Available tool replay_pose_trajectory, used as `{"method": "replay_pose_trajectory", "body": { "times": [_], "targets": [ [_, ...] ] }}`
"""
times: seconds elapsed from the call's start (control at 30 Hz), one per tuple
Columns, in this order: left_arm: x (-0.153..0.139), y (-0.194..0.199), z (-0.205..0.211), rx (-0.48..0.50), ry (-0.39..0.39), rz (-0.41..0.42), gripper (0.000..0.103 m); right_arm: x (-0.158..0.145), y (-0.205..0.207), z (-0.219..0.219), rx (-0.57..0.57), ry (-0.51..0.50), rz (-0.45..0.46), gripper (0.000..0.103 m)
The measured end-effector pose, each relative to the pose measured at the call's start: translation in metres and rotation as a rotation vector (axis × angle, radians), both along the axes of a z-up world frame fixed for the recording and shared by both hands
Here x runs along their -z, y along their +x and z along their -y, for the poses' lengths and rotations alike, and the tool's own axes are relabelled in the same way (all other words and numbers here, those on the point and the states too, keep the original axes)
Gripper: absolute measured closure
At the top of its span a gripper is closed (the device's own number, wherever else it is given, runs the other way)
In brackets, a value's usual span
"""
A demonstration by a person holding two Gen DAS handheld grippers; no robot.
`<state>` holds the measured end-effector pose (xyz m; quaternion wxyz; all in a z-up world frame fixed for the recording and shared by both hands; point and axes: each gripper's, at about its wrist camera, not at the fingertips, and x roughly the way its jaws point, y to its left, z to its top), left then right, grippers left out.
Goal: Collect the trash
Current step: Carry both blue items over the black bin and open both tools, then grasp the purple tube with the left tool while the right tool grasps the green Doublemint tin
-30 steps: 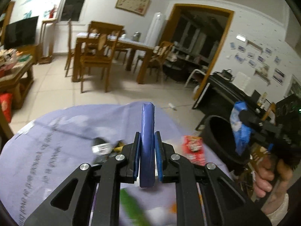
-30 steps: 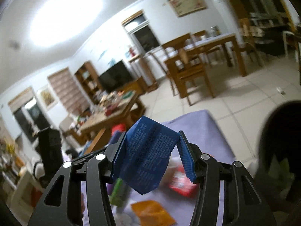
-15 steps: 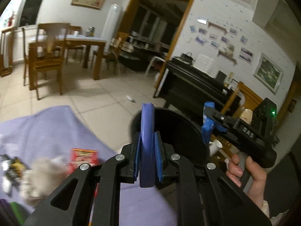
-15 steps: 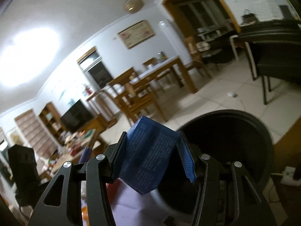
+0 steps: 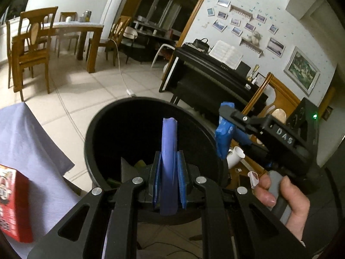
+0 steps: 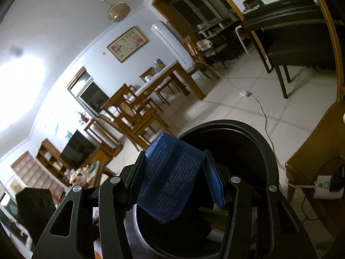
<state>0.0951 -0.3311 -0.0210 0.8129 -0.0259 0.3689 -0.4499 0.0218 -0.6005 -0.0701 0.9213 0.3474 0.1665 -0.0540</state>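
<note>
Black trash bin (image 5: 151, 133) as landmark. Both pieces of trash at its mouth, neither dropped yet.

Left gripper (image 5: 168, 185): fingers pressed nearly together, pinching a thin purple wrapper (image 5: 169, 151) that stands upright between the pads, in front of the bin's opening on its near side. Right gripper (image 6: 172, 179): fingers half spread, clamped on a folded blue packet (image 6: 172, 172) with small print, tilted, hanging over the bin's near rim; in the left wrist view the same packet shown at the bin's right edge, with a hand (image 5: 284, 196) around the grip below it.

Inside the bin: some greenish scraps and a pale piece at the bottom, too dark to name. So part of the collecting apparently done already.

Left of the bin: a lilac cloth (image 5: 32, 142) with a red box (image 5: 13, 202) on it, well apart from the rim, probably still to collect. Just right of the bin: a small white cup (image 5: 236, 154) lying low, perhaps trash too, hard to tell.

Judged stage: late in the carry, right before release. Remaining: let go of both items over the opening, then back to the cloth for the red box and anything else out of view.
</note>
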Motion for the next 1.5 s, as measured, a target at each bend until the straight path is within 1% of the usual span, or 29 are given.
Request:
{"method": "replay_pose_trajectory", "body": {
  "times": [0.1, 0.17, 0.33, 0.47, 0.57, 0.63, 0.67, 0.73, 0.8, 0.83, 0.87, 0.97, 1.07, 1.17, 1.2, 1.37, 1.43, 1.5],
  "targets": [
    [0.007, 0.000, 0.003, -0.001, 0.009, -0.014, 0.087, 0.007, 0.003, 0.007, 0.008, 0.011, -0.009, 0.050],
    [0.011, 0.001, 0.003, -0.001, 0.014, -0.019, 0.087, 0.009, 0.005, 0.005, 0.009, 0.017, -0.013, 0.050],
    [0.011, -0.002, 0.011, 0.001, 0.026, -0.014, 0.087, 0.016, 0.008, 0.003, 0.001, 0.021, -0.018, 0.050],
    [0.009, -0.001, 0.016, 0.002, 0.029, -0.011, 0.087, 0.015, 0.013, 0.003, -0.001, 0.024, -0.020, 0.050],
    [0.007, 0.001, 0.017, -0.013, 0.034, -0.005, 0.085, 0.018, 0.015, 0.002, -0.002, 0.038, -0.023, 0.047],
    [0.006, 0.002, 0.017, -0.014, 0.032, -0.016, 0.085, 0.023, 0.015, 0.000, 0.004, 0.053, -0.024, 0.041],
    [0.005, 0.001, 0.017, -0.014, 0.036, -0.018, 0.083, 0.024, 0.016, -0.002, 0.006, 0.055, -0.025, 0.039],
    [0.004, 0.000, 0.017, -0.017, 0.047, -0.016, 0.072, 0.027, 0.017, -0.005, 0.008, 0.059, -0.025, 0.031],
    [0.002, -0.001, 0.013, -0.037, 0.049, -0.001, 0.042, 0.027, 0.017, -0.006, 0.006, 0.057, -0.026, 0.031],
    [0.001, -0.001, 0.010, -0.049, 0.046, 0.009, 0.037, 0.028, 0.018, -0.008, 0.005, 0.057, -0.029, 0.031],
    [-0.001, -0.002, 0.007, -0.059, 0.042, 0.018, 0.035, 0.028, 0.018, -0.007, 0.004, 0.056, -0.029, 0.031],
    [-0.004, -0.003, 0.003, -0.071, 0.045, 0.017, 0.035, 0.030, 0.020, -0.012, -0.003, 0.053, -0.030, 0.030],
    [-0.008, -0.004, -0.010, -0.090, 0.044, 0.018, 0.034, 0.029, 0.023, -0.015, -0.018, 0.048, -0.032, 0.030],
    [-0.013, -0.008, -0.034, -0.131, 0.044, 0.030, 0.027, 0.027, 0.027, -0.023, -0.037, 0.036, -0.037, 0.030],
    [-0.015, -0.007, -0.040, -0.144, 0.046, 0.032, 0.027, 0.027, 0.029, -0.028, -0.047, 0.032, -0.040, 0.030],
    [-0.019, -0.007, -0.098, -0.247, 0.046, 0.019, 0.026, 0.023, 0.042, -0.062, -0.115, -0.006, -0.064, 0.030],
    [-0.021, -0.008, -0.131, -0.302, 0.034, 0.011, 0.026, 0.021, 0.051, -0.083, -0.161, -0.030, -0.079, 0.027],
    [-0.023, -0.011, -0.166, -0.363, 0.028, 0.013, 0.026, 0.018, 0.058, -0.104, -0.205, -0.057, -0.092, 0.027]
  ]
}}
